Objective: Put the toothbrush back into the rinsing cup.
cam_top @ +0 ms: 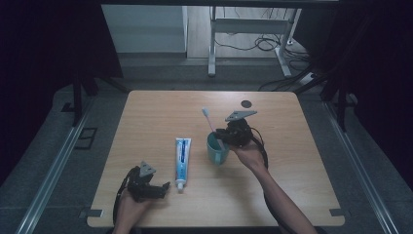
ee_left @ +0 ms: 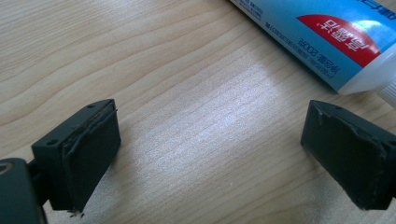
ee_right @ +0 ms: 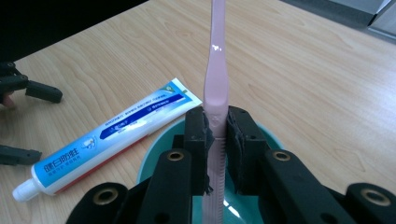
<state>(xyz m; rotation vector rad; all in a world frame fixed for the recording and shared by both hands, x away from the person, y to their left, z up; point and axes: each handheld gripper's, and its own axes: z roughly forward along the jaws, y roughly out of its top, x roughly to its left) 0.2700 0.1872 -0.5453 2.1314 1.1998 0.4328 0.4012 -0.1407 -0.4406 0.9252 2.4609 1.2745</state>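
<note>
right gripper: I'm clamping the pink toothbrush by its handle, lower end sitting inside the teal cup.
left gripper: I'm holding it low over bare wood, jaws wide apart, gripping nothing.
toothpaste tube: lying flat between my two grippers, cap end towards me, just beside the left jaws.
table: light wood.

A pink toothbrush is standing nearly upright, its handle going down into a teal cup sitting right of centre on the wooden table, bristle end leaning up and away; a blue-and-white toothpaste tube is lying flat just left of the cup, white cap pointing toward the near edge.
</note>
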